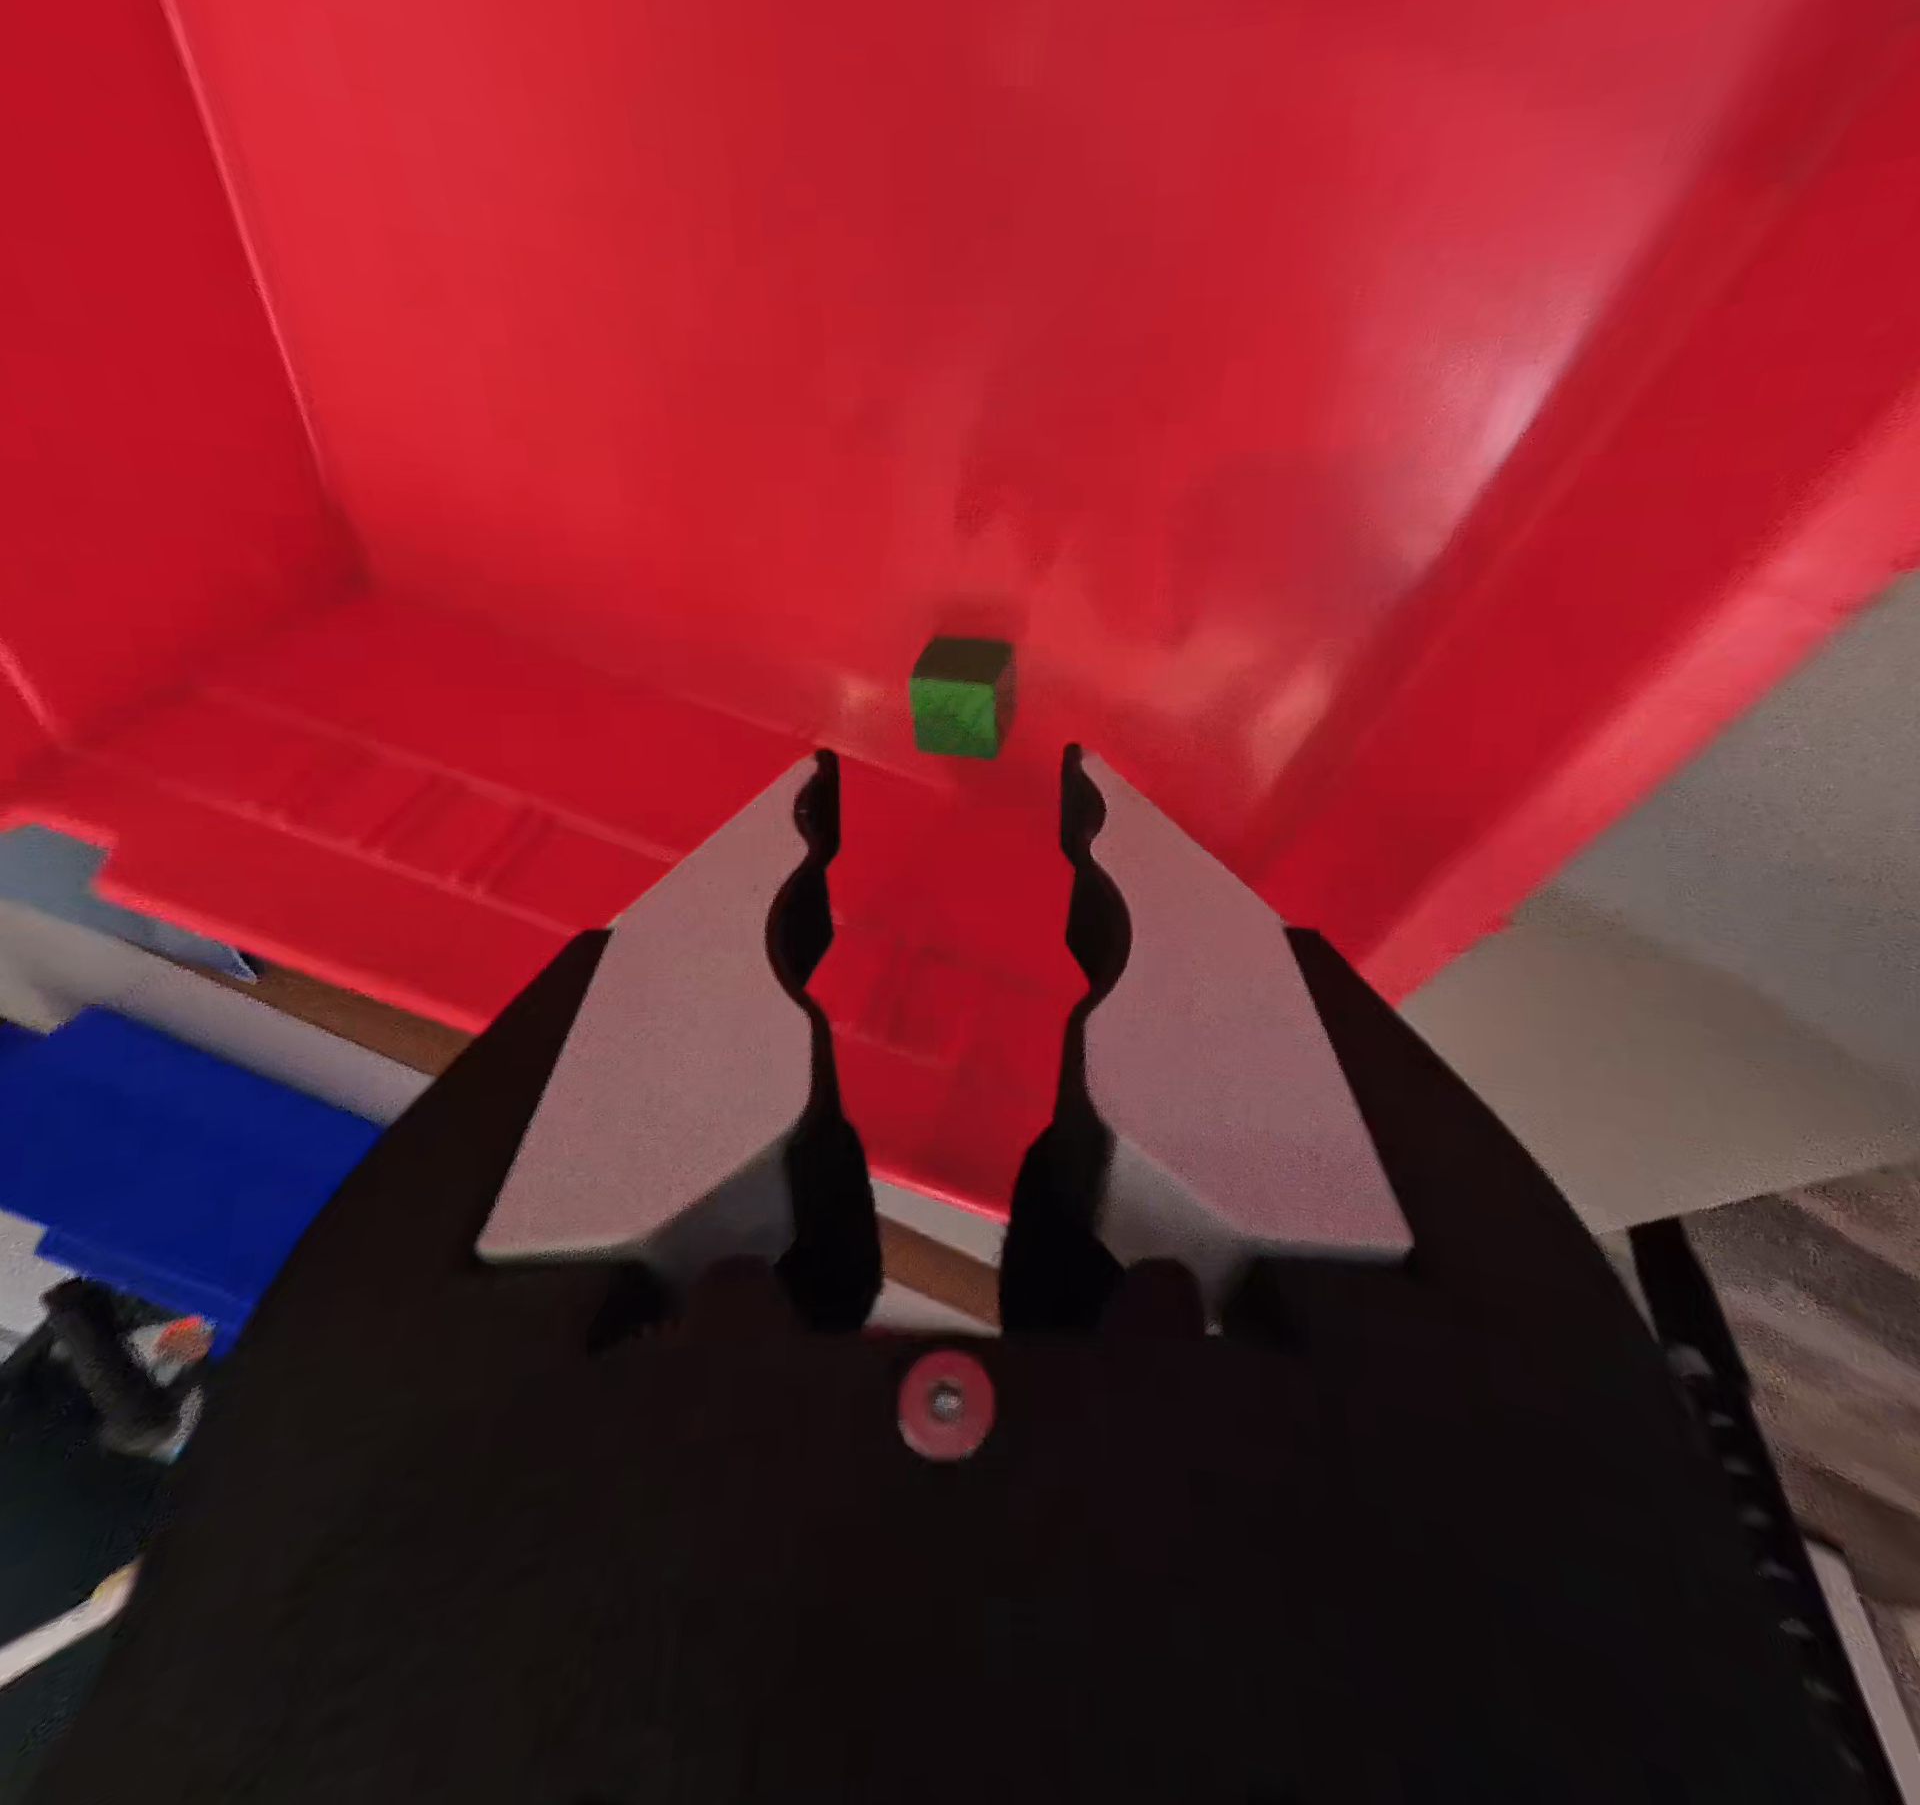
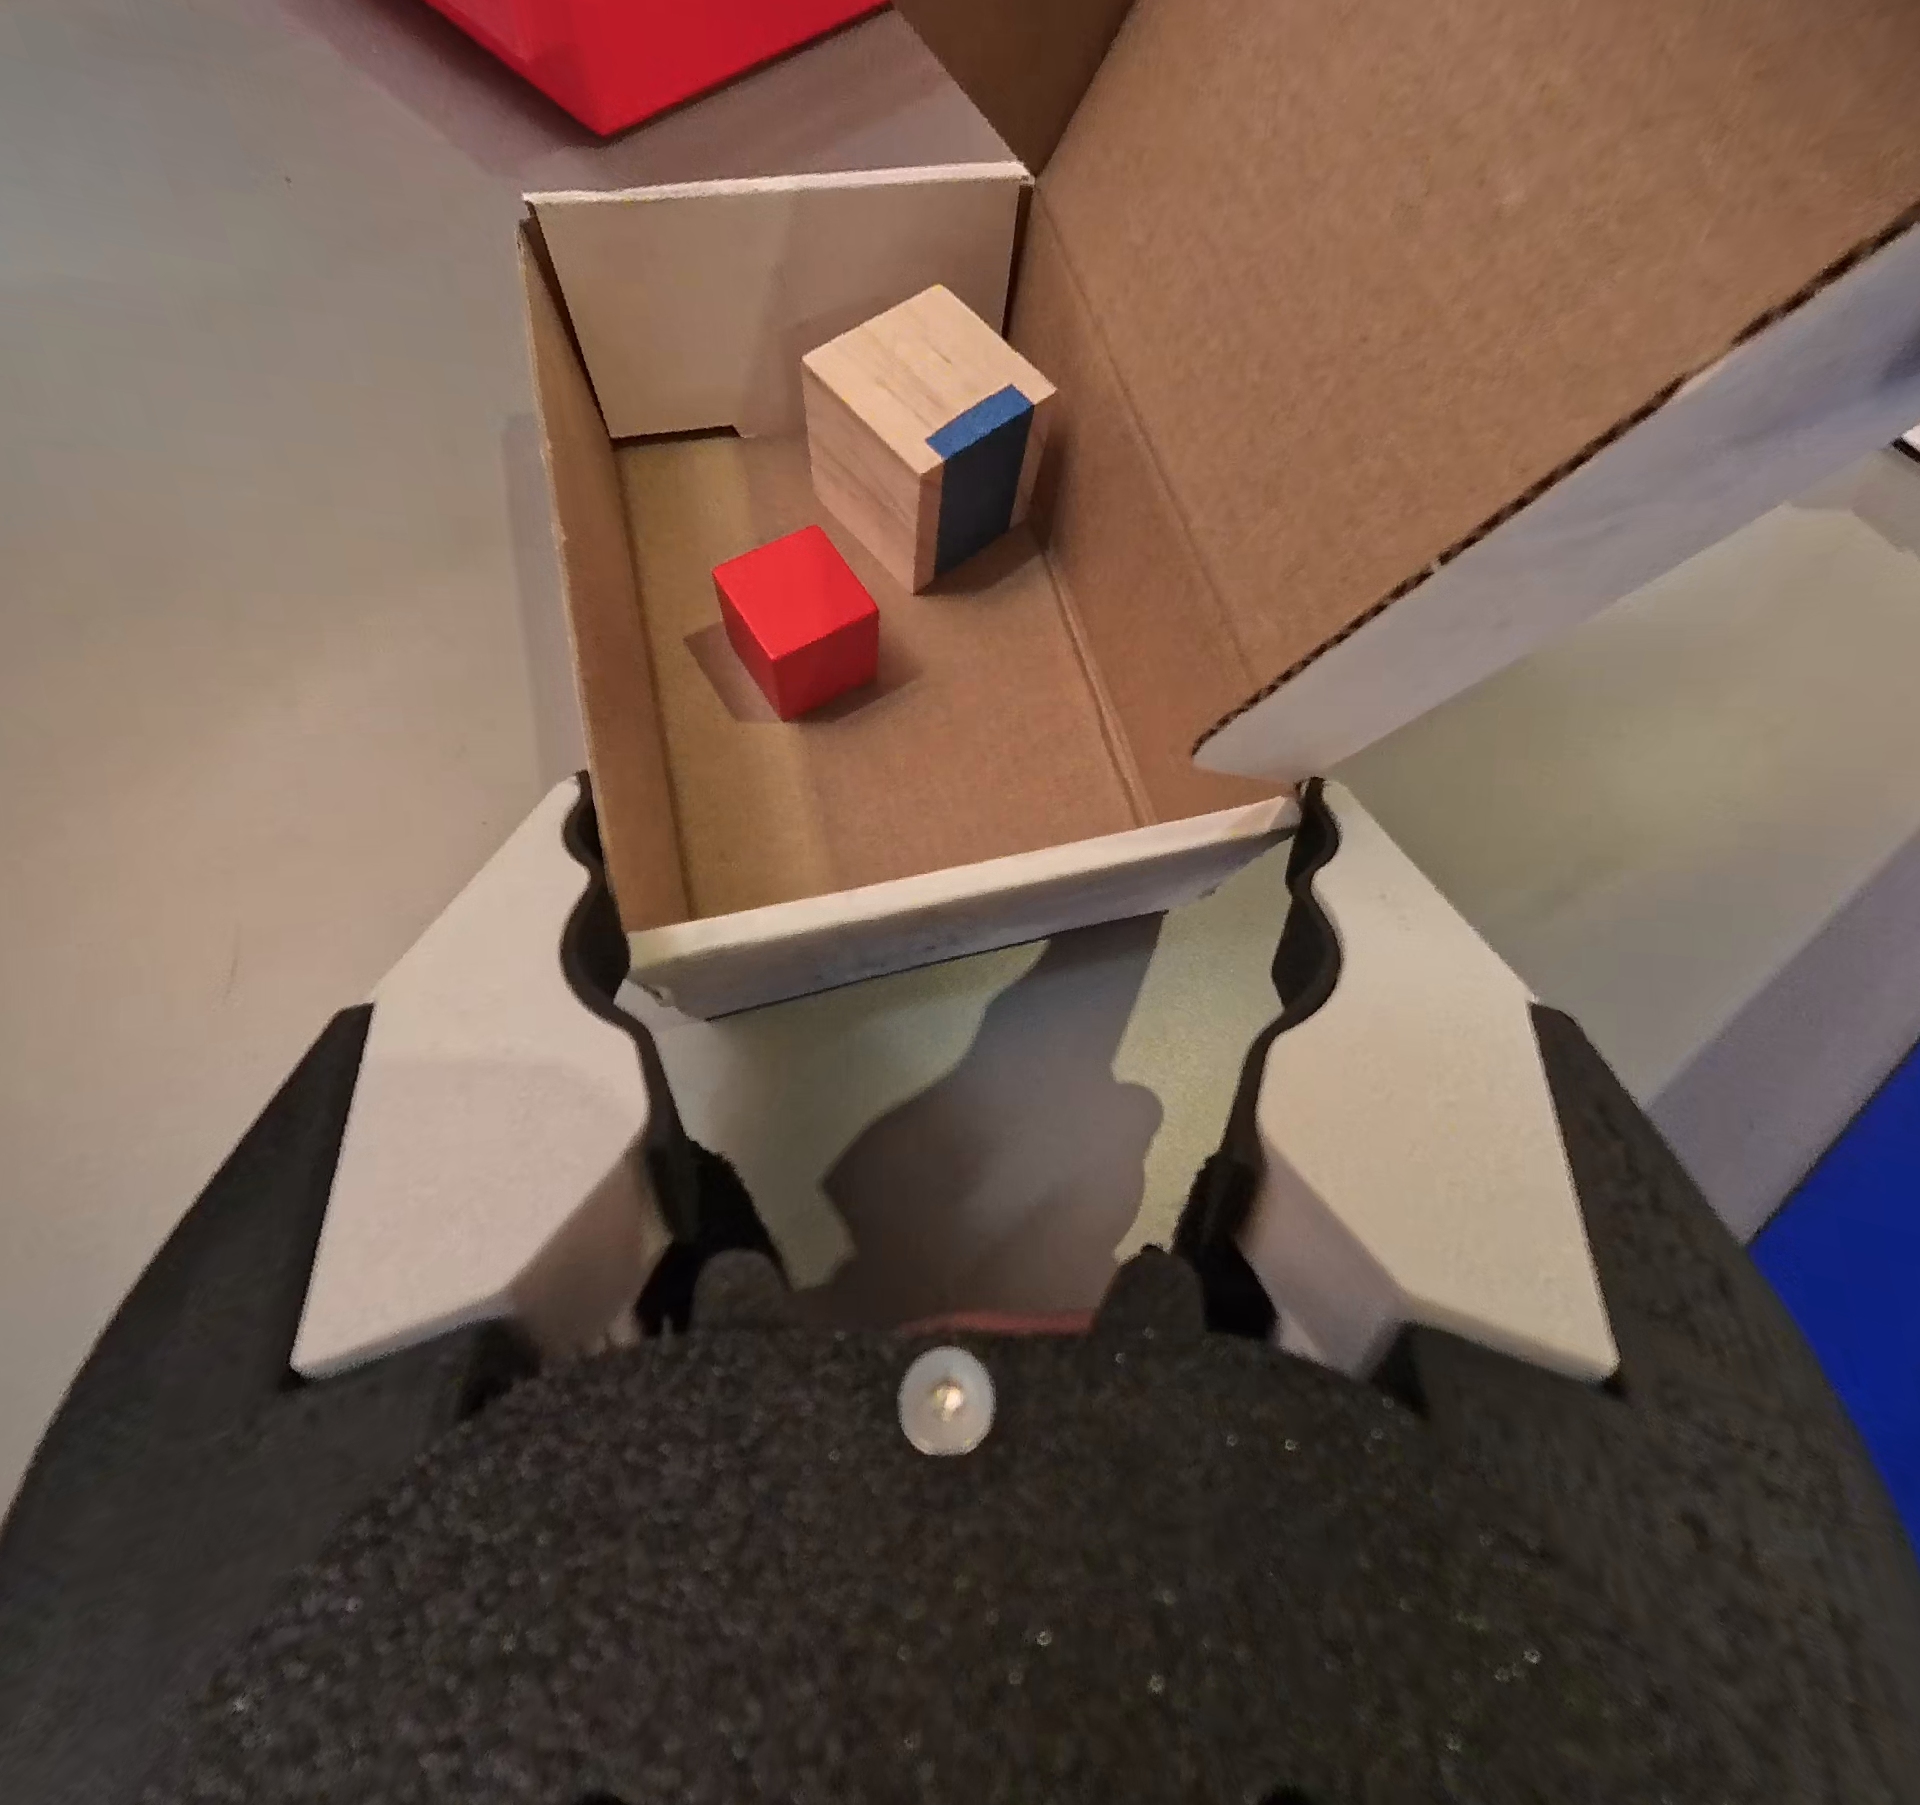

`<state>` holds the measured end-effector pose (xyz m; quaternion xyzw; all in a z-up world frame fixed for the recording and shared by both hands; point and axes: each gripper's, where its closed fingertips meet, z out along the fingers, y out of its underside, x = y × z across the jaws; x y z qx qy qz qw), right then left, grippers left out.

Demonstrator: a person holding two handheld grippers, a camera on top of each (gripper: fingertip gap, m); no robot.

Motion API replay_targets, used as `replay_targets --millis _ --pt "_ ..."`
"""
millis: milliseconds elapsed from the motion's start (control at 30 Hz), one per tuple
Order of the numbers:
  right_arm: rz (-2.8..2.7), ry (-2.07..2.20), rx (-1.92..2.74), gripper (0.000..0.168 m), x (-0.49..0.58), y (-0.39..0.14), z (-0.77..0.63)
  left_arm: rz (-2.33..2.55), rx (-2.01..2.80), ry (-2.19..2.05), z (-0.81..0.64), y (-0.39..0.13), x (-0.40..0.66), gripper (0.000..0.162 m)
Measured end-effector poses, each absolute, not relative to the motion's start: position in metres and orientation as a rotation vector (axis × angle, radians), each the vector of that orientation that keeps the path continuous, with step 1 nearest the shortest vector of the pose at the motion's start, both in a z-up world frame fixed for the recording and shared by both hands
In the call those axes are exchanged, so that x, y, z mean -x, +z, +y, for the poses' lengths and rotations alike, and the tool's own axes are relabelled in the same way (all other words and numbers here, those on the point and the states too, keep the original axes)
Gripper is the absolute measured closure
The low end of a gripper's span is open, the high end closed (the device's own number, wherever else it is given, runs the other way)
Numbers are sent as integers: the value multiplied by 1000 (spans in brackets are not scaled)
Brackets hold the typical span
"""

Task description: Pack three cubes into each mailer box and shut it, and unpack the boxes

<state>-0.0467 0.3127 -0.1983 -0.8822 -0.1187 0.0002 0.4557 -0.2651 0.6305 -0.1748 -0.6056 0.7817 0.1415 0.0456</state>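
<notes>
Left hand-held gripper (image 1: 947, 763): partly open and empty. It points into the red bin (image 1: 727, 301), right at the green cube (image 1: 962, 696).
Green cube: it sits alone on the bin floor, just past the fingertips and lined up with the gap. I think it is the third cube for the box.
Right hand-held gripper (image 2: 943, 799): open wide, one finger on each side of the near end of the box (image 2: 935, 914). The left finger touches the corner. I cannot tell if the right one touches. I think it keeps the box from sliding.
Box: on the grey surface (image 2: 260, 508), lid (image 2: 1455, 301) up and leaning to the right, so the top is free to drop cubes in. Its long side runs away from the camera.
Red cube (image 2: 798, 621): near the middle of the box floor, turned a bit.
Wood block (image 2: 925, 430): stands tall at the far end, close to the red cube, with a blue stripe running up one side. The near half of the floor has room.
</notes>
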Motion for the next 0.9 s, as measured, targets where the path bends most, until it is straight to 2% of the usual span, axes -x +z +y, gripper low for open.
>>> replay_targets --millis 267,300,400,500,733,800,900 --pt "-289 7 2170 41 47 -198 313 2482 1882 500 639 -215 278 136" --pt "-289 4 2169 41 47 -198 313 2492 1875 534 641 -216 281 142" --pt "-291 1 2168 41 47 -198 313 2461 1848 495 638 -206 274 143" --pt "-289 6 2168 41 47 -198 313 2389 1786 216 606 -174 237 144" --pt "-290 8 2164 41 47 -198 313 2177 1237 -852 409 -43 126 144" --pt "-294 5 2164 41 47 -198 313 2165 1156 -970 362 -48 105 144" --pt "-297 2 2163 41 47 -198 313 2256 1169 -876 328 -103 77 143"
